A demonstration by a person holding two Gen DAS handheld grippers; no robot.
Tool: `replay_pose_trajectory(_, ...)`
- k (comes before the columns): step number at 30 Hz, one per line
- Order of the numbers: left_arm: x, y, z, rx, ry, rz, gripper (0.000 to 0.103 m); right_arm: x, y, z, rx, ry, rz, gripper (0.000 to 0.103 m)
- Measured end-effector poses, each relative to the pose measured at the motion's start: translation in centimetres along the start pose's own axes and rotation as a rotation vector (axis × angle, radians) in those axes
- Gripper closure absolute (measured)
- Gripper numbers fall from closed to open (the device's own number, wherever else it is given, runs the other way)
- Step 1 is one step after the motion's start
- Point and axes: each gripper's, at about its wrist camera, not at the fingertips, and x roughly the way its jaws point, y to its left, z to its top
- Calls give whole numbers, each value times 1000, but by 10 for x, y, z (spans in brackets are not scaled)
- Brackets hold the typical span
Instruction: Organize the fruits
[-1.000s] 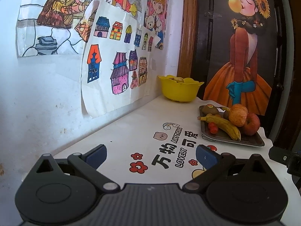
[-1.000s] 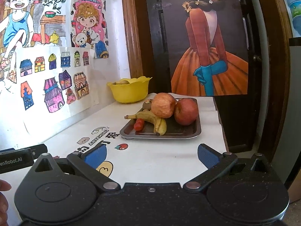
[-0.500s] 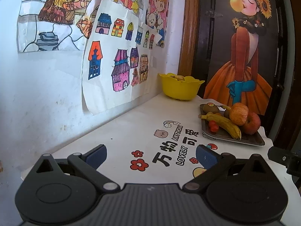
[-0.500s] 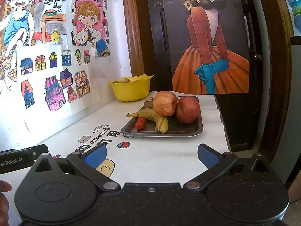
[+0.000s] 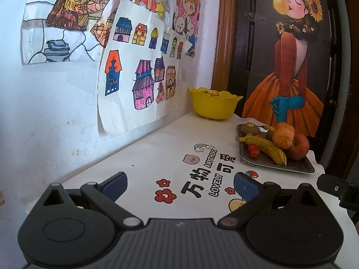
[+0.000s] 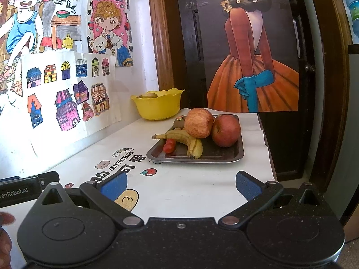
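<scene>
Two hand-held grippers above a white table [image 6: 202, 186] printed with cartoon motifs and lettering. The left gripper [image 5: 179, 185] is spread wide with nothing between its blue pads [image 5: 115, 182]; the right gripper [image 6: 180, 185] is likewise wide and empty, its blue pads [image 6: 246, 185] well apart. In the right wrist view a dark metal tray [image 6: 224, 155] lies at 12 o'clock from the gripper, near but clear of the fingertips. On it rest two red apples [image 6: 225, 130], side by side and touching, a spotted banana [image 6: 188, 141] in front of them, a small red fruit [image 6: 169, 145] just beside the banana at its 9 o'clock side, and a kiwi [image 6: 179, 122] behind, partly hidden. A yellow bowl [image 6: 159, 107] stands beyond the tray at 11 o'clock, against the wall, with a pale fruit showing above its scalloped rim; its kind cannot be told. In the left wrist view the tray sits at 2 o'clock and the bowl at 1 o'clock. Coloured drawings [image 5: 136, 76] hang on the wall at 10 o'clock; a poster of a figure in an orange skirt [image 6: 253, 56] covers the dark door.
</scene>
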Motion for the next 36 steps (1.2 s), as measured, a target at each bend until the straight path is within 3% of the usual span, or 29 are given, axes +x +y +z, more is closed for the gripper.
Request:
replay_pose_trajectory(16,11,3,-1,-14,55,12,0,2,0,2,-8,3,11,1)
replay_pose_trajectory(36,11,1,-3,-9,54,27,0,4,-1,2,-1,12,12,1)
